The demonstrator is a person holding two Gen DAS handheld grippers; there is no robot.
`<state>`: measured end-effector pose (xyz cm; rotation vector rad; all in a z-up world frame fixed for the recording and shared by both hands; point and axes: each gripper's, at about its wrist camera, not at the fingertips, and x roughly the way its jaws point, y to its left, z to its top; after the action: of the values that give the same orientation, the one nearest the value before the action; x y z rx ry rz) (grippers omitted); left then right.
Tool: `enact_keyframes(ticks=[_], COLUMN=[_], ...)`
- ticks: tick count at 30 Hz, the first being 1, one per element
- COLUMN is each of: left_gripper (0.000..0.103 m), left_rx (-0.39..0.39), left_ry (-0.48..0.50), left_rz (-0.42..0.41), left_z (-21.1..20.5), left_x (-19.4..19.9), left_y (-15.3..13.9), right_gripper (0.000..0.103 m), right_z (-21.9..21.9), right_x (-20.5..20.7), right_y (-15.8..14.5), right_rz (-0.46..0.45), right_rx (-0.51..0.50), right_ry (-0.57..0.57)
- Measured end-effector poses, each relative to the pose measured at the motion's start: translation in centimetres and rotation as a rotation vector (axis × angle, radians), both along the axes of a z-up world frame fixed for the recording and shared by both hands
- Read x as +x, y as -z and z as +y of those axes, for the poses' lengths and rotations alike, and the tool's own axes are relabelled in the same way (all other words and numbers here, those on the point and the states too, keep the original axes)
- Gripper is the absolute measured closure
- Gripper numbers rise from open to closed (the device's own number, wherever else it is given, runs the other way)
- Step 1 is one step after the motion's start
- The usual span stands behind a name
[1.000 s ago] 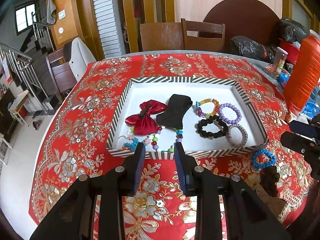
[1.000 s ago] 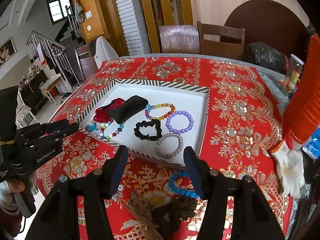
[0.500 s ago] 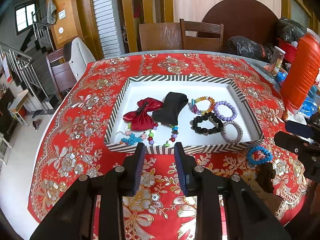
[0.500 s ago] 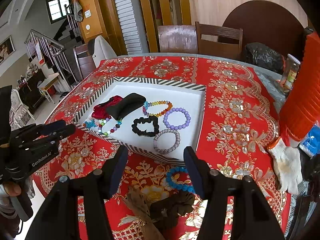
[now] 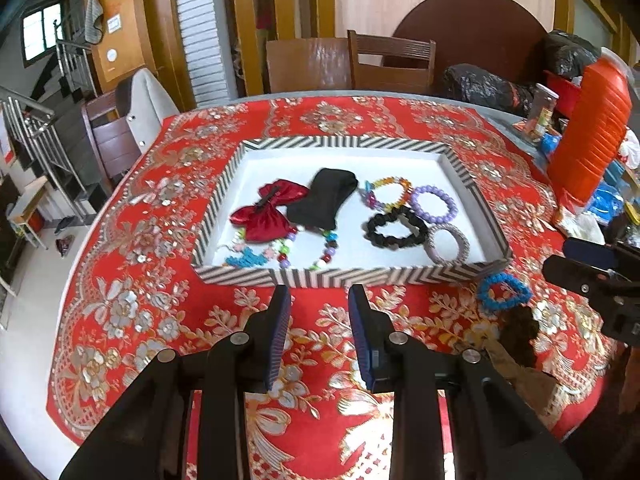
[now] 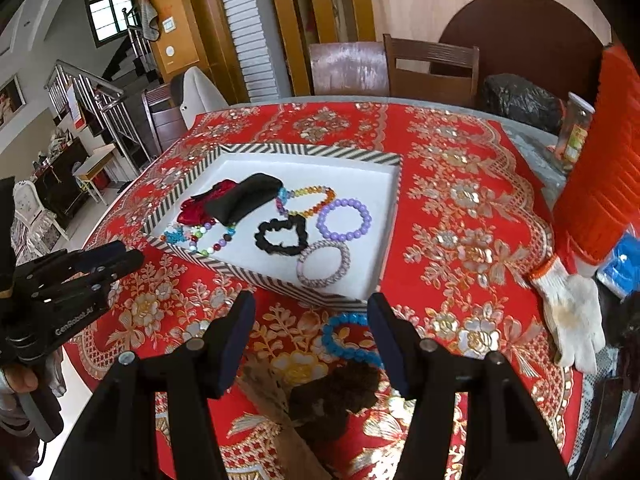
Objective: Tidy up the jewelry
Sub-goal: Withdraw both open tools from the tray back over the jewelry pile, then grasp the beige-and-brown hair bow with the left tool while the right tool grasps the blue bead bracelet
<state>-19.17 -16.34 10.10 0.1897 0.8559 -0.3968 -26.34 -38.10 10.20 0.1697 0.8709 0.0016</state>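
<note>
The striped tray [image 6: 276,280] sits mid-table with its raised rim walling in the jewelry. Beyond the tray, bare red tablecloth [image 6: 452,168] offers open passage. Right of the tray, the orange container [image 6: 604,168] and white glove [image 6: 572,316] crowd the edge. Just before the tray's near rim lie a blue bracelet [image 6: 344,336] and a dark clump [image 6: 336,396], possibly fabric.

A white work glove [image 6: 570,312] lies beside an orange container [image 6: 600,168].

Both wrist views face forward, sharing striped tray [image 5: 352,276] [image 6: 256,276]
</note>
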Motion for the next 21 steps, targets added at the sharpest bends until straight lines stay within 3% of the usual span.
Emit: enact_keyframes(ticks=[4,10,14,21], left_gripper=[0.061,0.061,0.061,0.06], left_rx=[-0.033,-0.121,-0.156,-0.182], left_ry=[0.069,0.207,0.268,0.38], left_rz=[0.041,0.192,0.25,0.308], left_z=[-0.5,-2.2,-3.7,-7.1], left_x=[-1.2,-2.9,-4.0,-5.7], left_y=[0.1,1.3,1.8,2.2], right_gripper=[0.042,0.042,0.042,0.042], right_z=[-1.4,-3.8,-4.3,-6.1], right_x=[-0.8,-2.5,-3.2,-0.2], right_y=[0.7,2.6,4.2,5.6], right_rz=[0.03,0.096,0.13,0.147], right_rx=[0.009,0.047,0.031,0.024], right_ry=[0.004,0.032,0.042,0.065])
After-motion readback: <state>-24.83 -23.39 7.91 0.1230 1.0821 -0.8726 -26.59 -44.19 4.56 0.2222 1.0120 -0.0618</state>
